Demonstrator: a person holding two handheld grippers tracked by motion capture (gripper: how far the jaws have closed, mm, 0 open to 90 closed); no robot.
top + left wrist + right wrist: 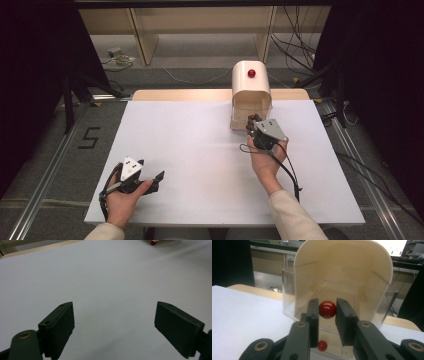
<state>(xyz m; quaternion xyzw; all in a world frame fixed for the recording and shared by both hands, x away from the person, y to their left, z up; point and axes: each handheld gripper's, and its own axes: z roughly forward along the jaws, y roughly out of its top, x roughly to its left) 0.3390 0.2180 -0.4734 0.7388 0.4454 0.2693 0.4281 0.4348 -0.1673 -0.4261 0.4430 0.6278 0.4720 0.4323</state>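
Red glossy ball-shaped knob (251, 118), seen from the high view, sits at the front of the clear plastic box with the cream rounded lid (251, 89), which stands at the far right of the white tabletop (200, 150). The right tongs (251, 122) reach up to that front wall, held by a hand coming from the bottom edge, with a cable trailing back along the sleeve. A second red knob (251, 73) shows on the raised cream lid. The left tongs (157, 179) lie low near the front left of the tabletop, well apart from the box, jaws spread and nothing between them.

From the left gripper view, the left tongs (114, 322) stand wide open over bare white tabletop (112, 277), both black pads clear of any object.

From the right gripper view, the right tongs (327, 312) are closed partway, their two black pads pressing on either side of the red knob (327, 309), which is gripped just in front of the clear box wall (294, 297). The cream lid (342, 265) rises open behind it. Below the jaws a smaller red ball shape (322, 345) shows low at the box, possibly a reflection; I cannot tell which.
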